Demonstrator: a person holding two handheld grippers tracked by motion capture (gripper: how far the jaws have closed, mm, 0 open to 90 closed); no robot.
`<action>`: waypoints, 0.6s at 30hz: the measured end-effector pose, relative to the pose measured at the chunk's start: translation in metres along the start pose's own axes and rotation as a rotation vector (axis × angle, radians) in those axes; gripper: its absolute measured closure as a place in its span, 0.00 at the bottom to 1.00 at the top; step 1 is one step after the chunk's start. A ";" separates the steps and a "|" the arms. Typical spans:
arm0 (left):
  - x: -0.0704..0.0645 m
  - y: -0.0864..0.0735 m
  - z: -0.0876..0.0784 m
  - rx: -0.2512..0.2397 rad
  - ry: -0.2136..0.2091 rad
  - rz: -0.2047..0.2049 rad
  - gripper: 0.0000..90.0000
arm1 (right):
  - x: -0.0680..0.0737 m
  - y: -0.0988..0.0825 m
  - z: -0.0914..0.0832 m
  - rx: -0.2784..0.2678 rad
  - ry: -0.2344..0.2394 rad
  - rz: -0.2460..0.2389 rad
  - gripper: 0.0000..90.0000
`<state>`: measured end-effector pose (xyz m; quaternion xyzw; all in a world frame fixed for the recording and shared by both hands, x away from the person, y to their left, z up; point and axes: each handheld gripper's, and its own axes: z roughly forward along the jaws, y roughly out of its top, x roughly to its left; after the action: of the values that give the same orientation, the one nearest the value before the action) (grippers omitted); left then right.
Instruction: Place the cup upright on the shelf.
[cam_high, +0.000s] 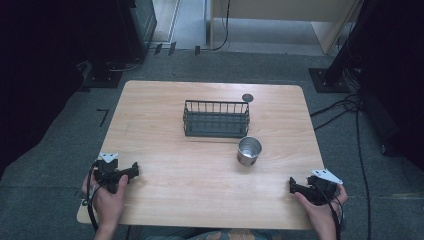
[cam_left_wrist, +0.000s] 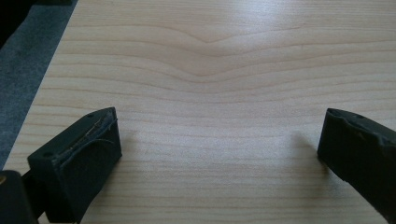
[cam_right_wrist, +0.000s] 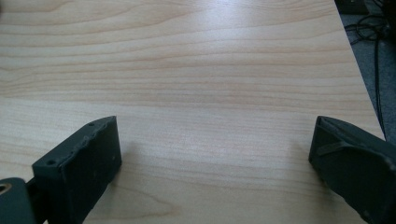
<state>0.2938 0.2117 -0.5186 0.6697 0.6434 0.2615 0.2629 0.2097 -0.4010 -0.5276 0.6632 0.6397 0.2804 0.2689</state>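
From the high view, I have both hands parked at the near corners of the worktop (cam_high: 165, 175), the left tongs (cam_high: 134, 170) resting near the left edge and the right tongs (cam_high: 292, 186) near the right edge, each aimed inward toward the middle; I judge this a ready pose that leaves the centre free for a reach. The metal cup (cam_high: 249, 151) stands upright just in front of the wire basket (cam_high: 216, 119), near its right end and nearer my right hand than my left. Its open mouth faces up, so its long axis runs vertical, and any grip would have to come at its side wall or rim. The basket lies with its long side across the worktop, open top up, probably the place the cup is meant for. A small dark round thing (cam_high: 247, 97) sits behind the basket's right corner; I cannot tell what it is. In the left gripper view, the left tongs (cam_left_wrist: 219, 140) stand wide apart with nothing but bare wood between them. In the right gripper view, the right tongs (cam_right_wrist: 215, 140) are likewise spread wide and hold nothing, the worktop's right edge and floor cables (cam_right_wrist: 373, 28) off to the side.
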 end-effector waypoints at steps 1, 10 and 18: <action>0.000 0.000 0.000 0.000 0.000 0.000 0.00 | 0.000 0.000 0.000 0.000 0.002 -0.002 0.02; 0.000 0.000 0.000 0.000 0.000 0.000 0.00 | 0.003 0.003 -0.001 0.012 -0.019 -0.038 0.00; 0.000 0.000 0.000 0.000 0.000 -0.001 0.00 | 0.016 0.022 -0.008 -0.020 0.020 -0.060 0.01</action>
<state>0.2937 0.2116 -0.5186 0.6694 0.6438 0.2615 0.2629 0.2193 -0.3862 -0.5057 0.6381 0.6590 0.2854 0.2775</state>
